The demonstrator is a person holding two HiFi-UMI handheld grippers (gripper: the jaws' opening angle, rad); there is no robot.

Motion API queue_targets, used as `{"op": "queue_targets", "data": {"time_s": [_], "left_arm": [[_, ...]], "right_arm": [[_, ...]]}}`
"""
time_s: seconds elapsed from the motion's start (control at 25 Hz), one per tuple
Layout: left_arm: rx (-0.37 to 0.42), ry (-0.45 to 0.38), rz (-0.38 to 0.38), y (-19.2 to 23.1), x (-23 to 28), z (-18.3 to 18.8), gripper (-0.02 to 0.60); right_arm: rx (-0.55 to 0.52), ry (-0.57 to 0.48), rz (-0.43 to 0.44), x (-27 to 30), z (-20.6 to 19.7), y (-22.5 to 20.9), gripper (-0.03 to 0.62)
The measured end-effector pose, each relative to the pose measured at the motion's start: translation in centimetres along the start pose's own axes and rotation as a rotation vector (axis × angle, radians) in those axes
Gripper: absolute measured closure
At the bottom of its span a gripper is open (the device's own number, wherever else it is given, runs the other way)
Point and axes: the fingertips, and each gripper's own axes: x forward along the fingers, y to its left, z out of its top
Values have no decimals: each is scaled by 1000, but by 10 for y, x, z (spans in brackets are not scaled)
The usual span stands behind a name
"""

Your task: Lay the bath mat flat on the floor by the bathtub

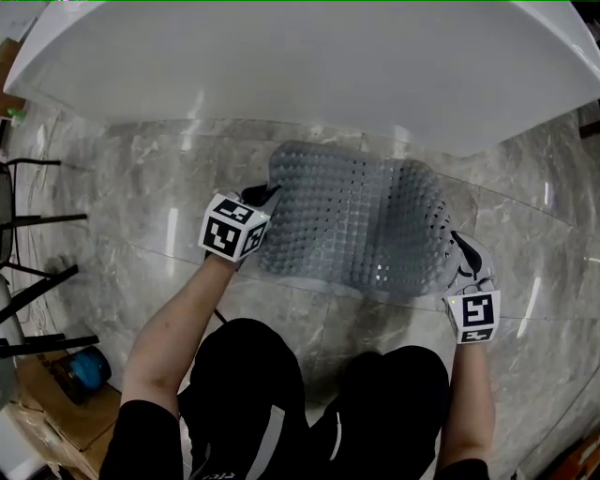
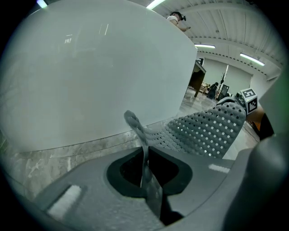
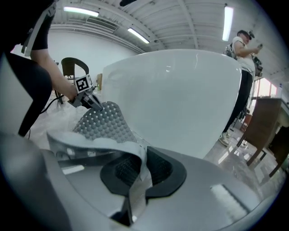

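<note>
Bath mat hangs between the left gripper and right gripper, jaws clamped on its left and right edges, above the floor beside the bathtub. Lowering both ends evenly and taut should avoid folds.

grey marble floor tiles shine with streaks of reflected light. a black metal rack stands at the left edge, with a cardboard box and a blue object near it. strip lights run along a ribbed white ceiling. a dark chair stands before a white wall, and wooden furniture is at the right.
</note>
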Motion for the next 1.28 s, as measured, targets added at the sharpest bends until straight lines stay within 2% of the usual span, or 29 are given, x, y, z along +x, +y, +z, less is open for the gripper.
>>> {"op": "queue_targets", "data": {"time_s": [0.2, 0.28, 0.48, 0.6, 0.76, 0.84, 0.96, 1.04, 1.12, 1.28], "left_arm": [[20, 32, 27, 13, 2, -7, 552], [27, 39, 33, 17, 0, -9, 552], [13, 21, 42, 29, -13, -2, 552], [16, 35, 60, 35, -17, -5, 553], [9, 52, 79, 39, -19, -13, 552], [1, 51, 84, 40, -20, -14, 552], [-1, 50, 90, 42, -23, -14, 552], [0, 54, 96, 44, -26, -15, 552], [9, 67, 106, 47, -28, -19, 552], [31, 97, 135, 54, -32, -29, 552]], "right_arm": [[193, 53, 76, -4, -56, 20, 541], [246, 67, 80, -7, -74, 21, 533], [384, 70, 53, -20, -101, 7, 531], [494, 140, 46, -31, -134, 1, 445], [658, 222, 13, -46, -190, -3, 449], [749, 232, -20, -53, -211, -6, 471], [868, 204, -46, -59, -226, -9, 491], [928, 176, -29, -56, -226, -8, 492], [1031, 116, 29, -48, -219, -4, 496], [1299, -105, 220, -30, -184, -2, 496]]}}
